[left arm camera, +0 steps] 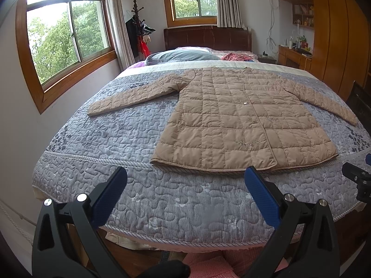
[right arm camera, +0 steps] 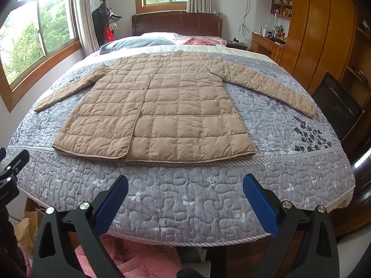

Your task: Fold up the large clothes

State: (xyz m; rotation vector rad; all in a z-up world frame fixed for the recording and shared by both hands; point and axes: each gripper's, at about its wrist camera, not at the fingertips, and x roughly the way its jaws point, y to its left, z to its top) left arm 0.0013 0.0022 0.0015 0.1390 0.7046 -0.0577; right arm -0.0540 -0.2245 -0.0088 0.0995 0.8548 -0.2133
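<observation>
1. Jacket (left arm camera: 241, 120): a tan quilted coat lies spread front-up on the bed (left arm camera: 185, 199), collar toward the headboard, hem along the striped band of the quilt near the foot, both sleeves stretched out to the sides. No fold is made yet.
2. Left gripper (left arm camera: 185, 173) hovers off the foot of the bed with jaws wide and holding nothing; right gripper (right arm camera: 185, 180) does the same, well short of the hem.
3. Slippery padded fabric is the main risk: a shallow pinch on the puffy shell could slide free mid-lift, and the fold would collapse.
4. Grabbing too deep could catch the quilt underneath together with the coat, dragging the bedding and skewing the garment.
5. The front placket (right arm camera: 141, 106) is fastened only at a few snaps, so a lift by one panel may gape or twist the front.
6. Left sleeve (left arm camera: 129, 97) and right sleeve (right arm camera: 271, 88) are long; uneven pulls by the two grippers would leave them crooked or bunched.
</observation>
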